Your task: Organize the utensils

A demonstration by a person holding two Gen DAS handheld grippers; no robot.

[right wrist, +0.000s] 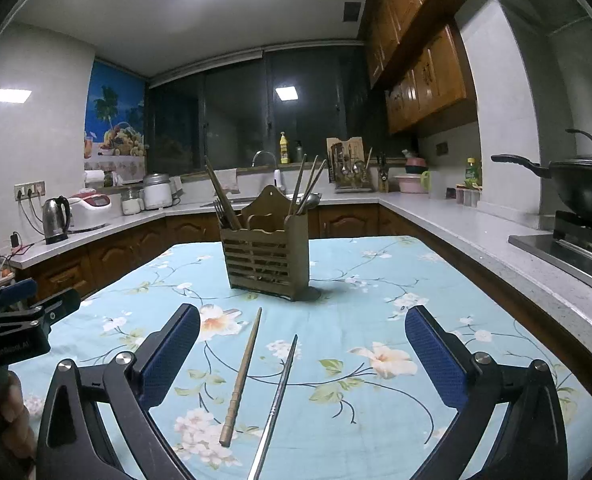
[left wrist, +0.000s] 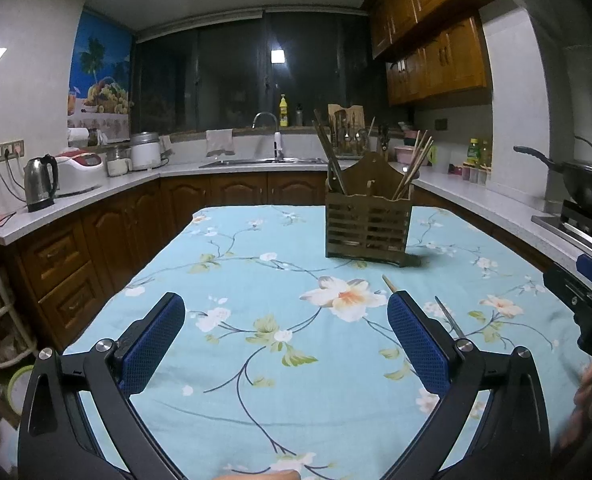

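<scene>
Two loose chopsticks, a wooden chopstick (right wrist: 243,376) and a metal chopstick (right wrist: 278,400), lie on the worktop (right wrist: 375,280) between the spread fingers of the right claw (right wrist: 301,354), probably lined up for a pickup; the holder (right wrist: 264,258) stands beyond; the left claw (left wrist: 286,340) hovers spread and empty.

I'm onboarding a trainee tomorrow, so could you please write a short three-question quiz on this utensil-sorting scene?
1. True or false: the right gripper is open and holds nothing.
2. How many chopsticks lie loose on the tablecloth in front of the wooden holder?
3. Which loose chopstick lies farther left in the right wrist view: A) the wooden chopstick, B) the metal chopstick?

Key: 1 true; 2 two; 3 A.
</scene>
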